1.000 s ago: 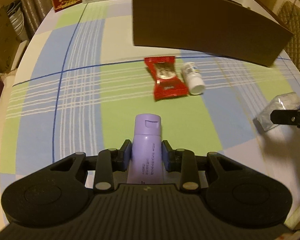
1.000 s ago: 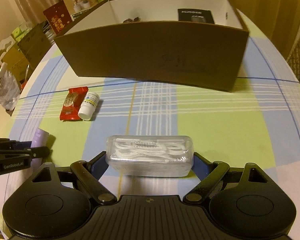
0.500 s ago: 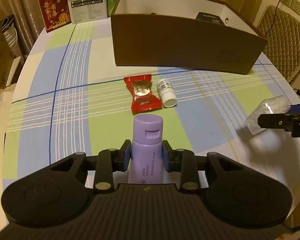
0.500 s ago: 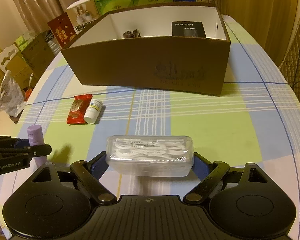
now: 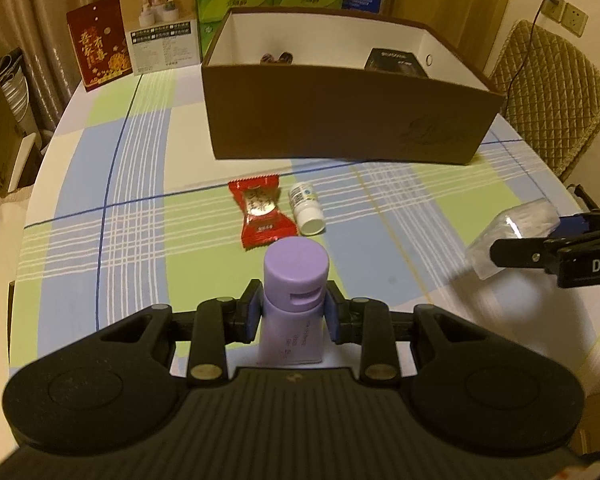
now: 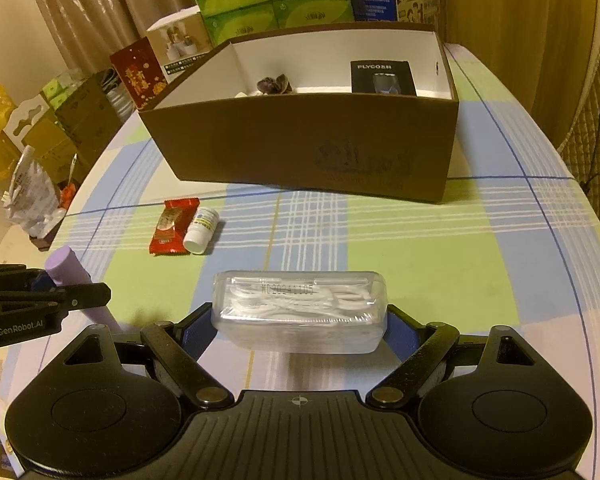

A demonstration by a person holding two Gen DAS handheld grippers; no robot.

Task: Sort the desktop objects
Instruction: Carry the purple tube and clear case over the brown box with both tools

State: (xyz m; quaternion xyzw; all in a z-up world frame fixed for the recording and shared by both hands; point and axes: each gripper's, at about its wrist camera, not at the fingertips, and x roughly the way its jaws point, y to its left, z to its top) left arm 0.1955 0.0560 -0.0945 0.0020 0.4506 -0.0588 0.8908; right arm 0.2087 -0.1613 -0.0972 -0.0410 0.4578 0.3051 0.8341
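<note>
The left tool (image 5: 292,316) is closed on a purple tube (image 5: 294,300) just under its cap, while the right tool (image 6: 300,320), spread wide, clamps a clear floss-pick case (image 6: 300,306) by its short ends. Both are carried clear of the tabletop (image 6: 420,256), probably bound for the brown cardboard box (image 6: 300,148). A red snack packet (image 5: 260,212) and white pill bottle (image 5: 306,208) lie side by side before the box, awaiting sorting.

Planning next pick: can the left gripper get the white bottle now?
Probably not yet: the left gripper is shut on the purple tube. Path to the white bottle looks open, though the red packet lies close beside it.
</note>
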